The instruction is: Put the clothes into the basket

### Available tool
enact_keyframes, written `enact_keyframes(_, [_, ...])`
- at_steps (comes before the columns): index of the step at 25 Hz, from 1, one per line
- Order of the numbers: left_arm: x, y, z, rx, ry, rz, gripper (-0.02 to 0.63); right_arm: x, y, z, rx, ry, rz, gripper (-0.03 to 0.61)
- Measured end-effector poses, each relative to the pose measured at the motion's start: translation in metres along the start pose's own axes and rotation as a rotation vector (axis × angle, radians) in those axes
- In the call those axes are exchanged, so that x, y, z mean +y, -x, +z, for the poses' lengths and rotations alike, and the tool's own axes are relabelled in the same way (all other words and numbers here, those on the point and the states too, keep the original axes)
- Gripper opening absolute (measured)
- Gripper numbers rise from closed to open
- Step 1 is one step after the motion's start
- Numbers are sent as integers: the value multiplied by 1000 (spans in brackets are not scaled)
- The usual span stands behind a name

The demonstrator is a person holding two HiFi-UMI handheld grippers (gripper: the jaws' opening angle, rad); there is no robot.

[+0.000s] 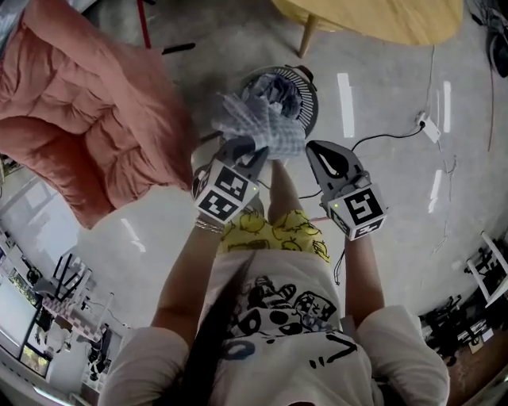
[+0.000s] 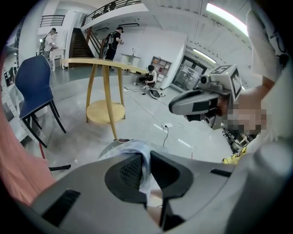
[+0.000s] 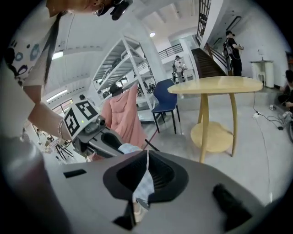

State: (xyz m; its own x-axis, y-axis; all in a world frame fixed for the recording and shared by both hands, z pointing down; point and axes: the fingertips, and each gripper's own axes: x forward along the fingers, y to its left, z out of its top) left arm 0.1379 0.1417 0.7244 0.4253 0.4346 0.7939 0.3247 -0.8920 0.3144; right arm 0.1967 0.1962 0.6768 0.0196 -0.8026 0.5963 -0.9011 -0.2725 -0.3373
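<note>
A light blue checked cloth point(image 1: 266, 120) hangs bunched between both grippers, just above a round dark basket point(image 1: 311, 101) on the floor. My left gripper point(image 1: 251, 151) is shut on the cloth's near left edge. In the left gripper view the fabric point(image 2: 146, 160) is pinched between the pads, and the basket's rim point(image 2: 106, 147) shows behind it. My right gripper point(image 1: 311, 149) meets the cloth's right end. In the right gripper view a strip of the cloth point(image 3: 145, 183) is clamped in the shut jaws. The inside of the basket is mostly hidden by the cloth.
A pink padded quilt point(image 1: 79, 119) hangs at the left. A round wooden table point(image 1: 381, 20) stands beyond the basket, with a lower shelf point(image 2: 105, 112). A blue chair point(image 2: 34, 87) is at the far left. A power strip and cables point(image 1: 429, 127) lie on the grey floor at the right.
</note>
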Motion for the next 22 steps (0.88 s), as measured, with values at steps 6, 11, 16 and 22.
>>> enact_keyframes(6, [11,-16,-18,58,-98,15,40,2,-31,-27,66,-8,-7,32])
enact_keyframes(11, [10,-37,-30,126,-198,21,40,4,-53,-49,104,-39,-11,32])
enact_keyframes(16, [15,-59,-40,157,-217,12,40,-2,-67,-70,142,-76,-21,32])
enact_keyframes(22, [9,-86,-44,171,-218,-22,40,-11,-72,-77,155,-83,-35,32])
